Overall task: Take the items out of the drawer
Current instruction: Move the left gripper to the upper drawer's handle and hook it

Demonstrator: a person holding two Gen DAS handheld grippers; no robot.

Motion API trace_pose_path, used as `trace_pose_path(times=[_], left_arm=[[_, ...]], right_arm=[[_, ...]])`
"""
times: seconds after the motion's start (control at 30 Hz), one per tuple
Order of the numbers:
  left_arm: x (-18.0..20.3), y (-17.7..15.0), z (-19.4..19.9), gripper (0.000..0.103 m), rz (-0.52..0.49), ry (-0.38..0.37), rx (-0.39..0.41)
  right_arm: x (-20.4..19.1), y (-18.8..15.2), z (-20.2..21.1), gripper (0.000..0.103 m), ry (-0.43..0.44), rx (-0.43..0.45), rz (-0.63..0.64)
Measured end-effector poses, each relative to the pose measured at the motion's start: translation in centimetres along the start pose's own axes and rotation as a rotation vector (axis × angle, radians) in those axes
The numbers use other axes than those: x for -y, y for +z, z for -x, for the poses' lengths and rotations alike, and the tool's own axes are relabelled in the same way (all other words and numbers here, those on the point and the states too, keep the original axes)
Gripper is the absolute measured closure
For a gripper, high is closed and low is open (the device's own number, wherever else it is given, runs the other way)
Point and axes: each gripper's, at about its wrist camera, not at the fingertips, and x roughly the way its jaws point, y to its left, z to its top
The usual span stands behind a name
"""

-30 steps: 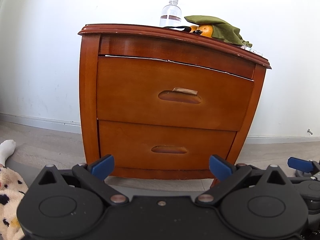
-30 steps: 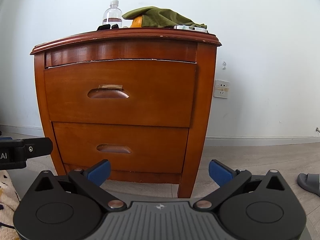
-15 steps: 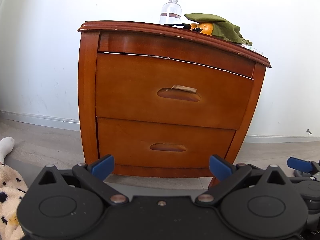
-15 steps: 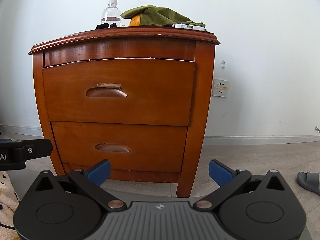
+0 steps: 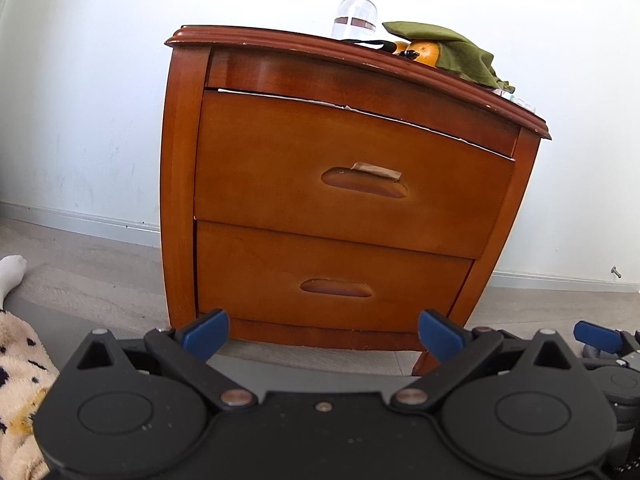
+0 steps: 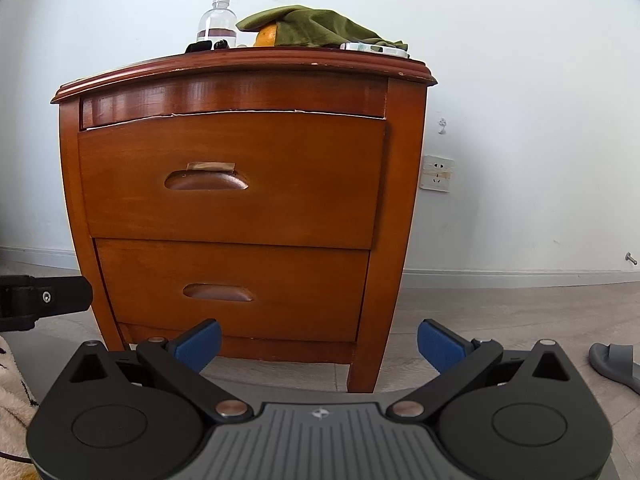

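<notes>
Right wrist view alone shows a wall socket (image 6: 437,173) beside the nightstand (image 6: 404,200).

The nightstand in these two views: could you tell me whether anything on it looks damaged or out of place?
Yes. A strip of tan tape sits crookedly above the top drawer handle recess, and the nightstand top edge shows chipped finish. Both drawers are shut.

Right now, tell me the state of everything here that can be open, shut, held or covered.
Top drawer: shut.
Bottom drawer: shut.
Left gripper: fingers open, empty.
Right gripper: fingers open, empty.
Water bottle: upright, capped.
Orange: partly under the green cloth.
</notes>
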Motion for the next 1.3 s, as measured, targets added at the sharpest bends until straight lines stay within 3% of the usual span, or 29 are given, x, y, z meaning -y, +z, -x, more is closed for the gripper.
trace_pose_path(times=[0.2, 0.67, 1.0, 1.3], left_arm=[[-0.7, -0.2, -1.7, 0.000, 0.100, -0.024, -0.025], [-4.1, 0.9, -5.7, 0.000, 0.363, -0.111, 0.023], [-5.2, 1.7, -9.8, 0.000, 0.525, -0.306, 0.052], [-4.7, 3.5, -12.6, 0.000, 0.528, -0.511, 0.116]], right_arm=[[0.3, 0.2, -1.3, 0.000, -0.015, -0.012, 0.001], [-0.8, 2.0, -6.0, 0.000, 0.006, 0.012, 0.053], [-1.2, 4.2, -9.6, 0.000, -0.016, 0.079, 0.082], [-1.1, 6.4, -12.7, 0.000, -0.045, 0.162, 0.077]])
